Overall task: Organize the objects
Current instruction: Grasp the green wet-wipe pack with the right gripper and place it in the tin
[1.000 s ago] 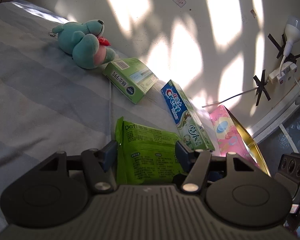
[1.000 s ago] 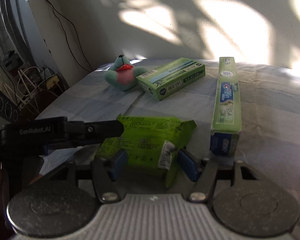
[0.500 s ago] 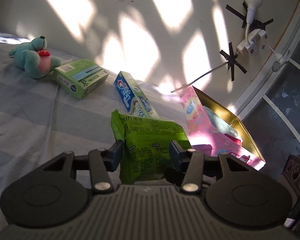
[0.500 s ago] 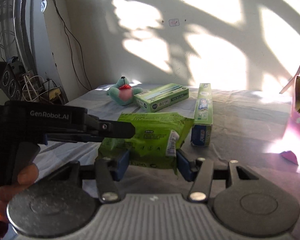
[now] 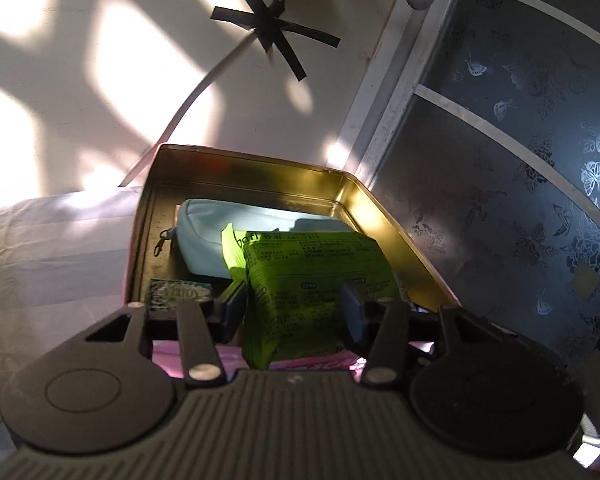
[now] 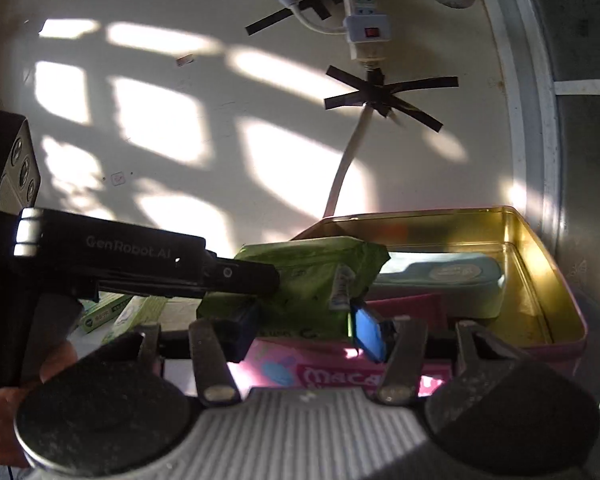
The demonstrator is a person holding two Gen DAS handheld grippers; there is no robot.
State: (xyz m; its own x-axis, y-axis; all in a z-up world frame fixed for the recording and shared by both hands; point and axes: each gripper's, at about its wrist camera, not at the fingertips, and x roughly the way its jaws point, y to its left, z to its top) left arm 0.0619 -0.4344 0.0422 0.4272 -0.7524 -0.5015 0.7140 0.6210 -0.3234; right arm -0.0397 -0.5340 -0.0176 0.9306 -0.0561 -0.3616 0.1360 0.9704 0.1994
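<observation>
Left wrist view: both tongs, left and right, clamp the green packet, apparently above the tin.

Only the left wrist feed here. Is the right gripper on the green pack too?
Observer: Yes. The right gripper clamps the green pack, and the left gripper holds it too. Both sets of jaws have just been closing on it.
Operator: Anything outside the tin?
Observer: A green box lies beyond the left gripper's handle.
Operator: Tin marked?
Observer: Its pink front wall reads "Maca"; the rest is hidden.
</observation>
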